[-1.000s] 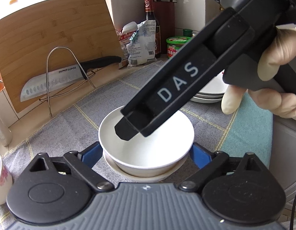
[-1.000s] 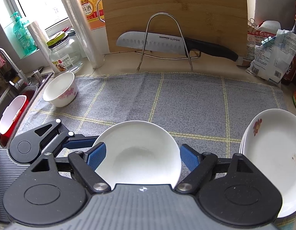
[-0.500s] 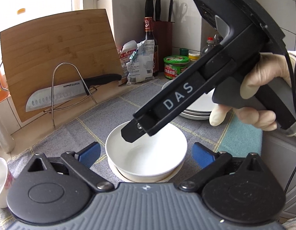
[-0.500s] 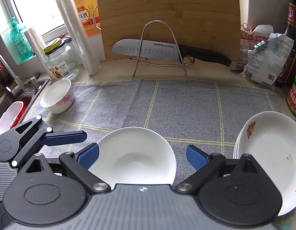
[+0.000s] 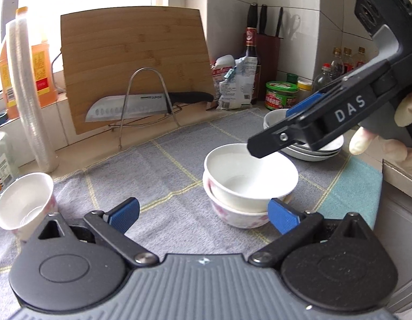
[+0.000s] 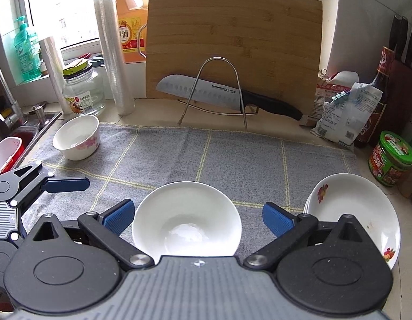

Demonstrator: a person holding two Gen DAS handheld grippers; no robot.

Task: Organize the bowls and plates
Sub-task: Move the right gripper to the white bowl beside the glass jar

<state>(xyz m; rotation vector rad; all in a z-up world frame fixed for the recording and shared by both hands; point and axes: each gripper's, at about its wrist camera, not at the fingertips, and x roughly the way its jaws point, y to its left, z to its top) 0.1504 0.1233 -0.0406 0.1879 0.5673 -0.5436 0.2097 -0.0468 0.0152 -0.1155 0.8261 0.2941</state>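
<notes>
A plain white bowl [image 5: 250,176] sits nested in a flowered bowl [image 5: 238,217] on the grey cloth [image 5: 158,176]. My right gripper [image 6: 198,218] hovers over this stack [image 6: 187,221], its jaws opening, with the bowl between the blue pads and a gap on each side. My left gripper [image 5: 203,217] has its jaws opening with nothing between them, and the stack lies ahead to its right. One of its fingers [image 6: 64,184] shows left of the stack. A second flowered bowl [image 6: 76,137] stands alone at far left. Stacked flowered plates [image 6: 352,213] rest at the right.
A bamboo cutting board [image 6: 232,40] leans at the back, with a knife [image 6: 206,93] on a wire rack in front of it. Bags, bottles and a green-lidded jar [image 6: 390,157] crowd the right corner. A glass jar [image 6: 82,90] and a sink [image 6: 22,136] are at left.
Both grippers' jaws have spread away from the white bowl. My right gripper has lifted off the stack. My left gripper has drawn back and leftward, so the stack now sits to its right.
</notes>
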